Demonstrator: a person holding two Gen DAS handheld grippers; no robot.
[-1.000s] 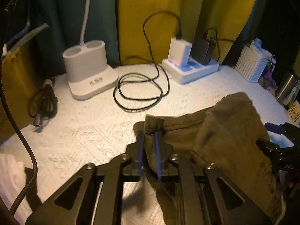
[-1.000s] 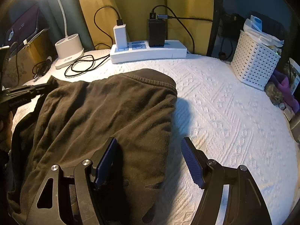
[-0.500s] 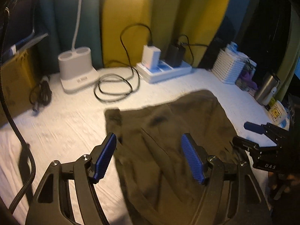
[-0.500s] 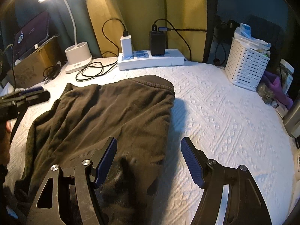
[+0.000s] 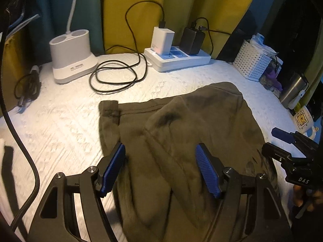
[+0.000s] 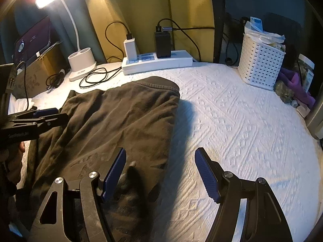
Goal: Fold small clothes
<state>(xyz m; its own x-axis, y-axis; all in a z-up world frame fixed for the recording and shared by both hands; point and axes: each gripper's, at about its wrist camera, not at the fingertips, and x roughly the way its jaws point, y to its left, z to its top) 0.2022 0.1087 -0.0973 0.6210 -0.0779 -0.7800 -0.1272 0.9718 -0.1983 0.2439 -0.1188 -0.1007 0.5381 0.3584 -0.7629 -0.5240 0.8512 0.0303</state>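
While the olive-brown fleece garment [image 5: 181, 133] is lying partly folded on the white quilted bedcover [image 5: 60, 125], you are hovering both tools over it with nothing pinched. Your left gripper [image 5: 160, 169] was clamped on the garment's near-left edge a second ago; now its blue pads are standing wide apart above the cloth, so that fold is laid down and released. Your right gripper [image 6: 160, 169] is holding its jaws spread as before, straddling the garment's right edge, empty. The top flap is now sitting doubled over, its hem toward the white power strip [image 5: 177, 58]. Judging from this, one fold is finished and you are lining up for the next grab.
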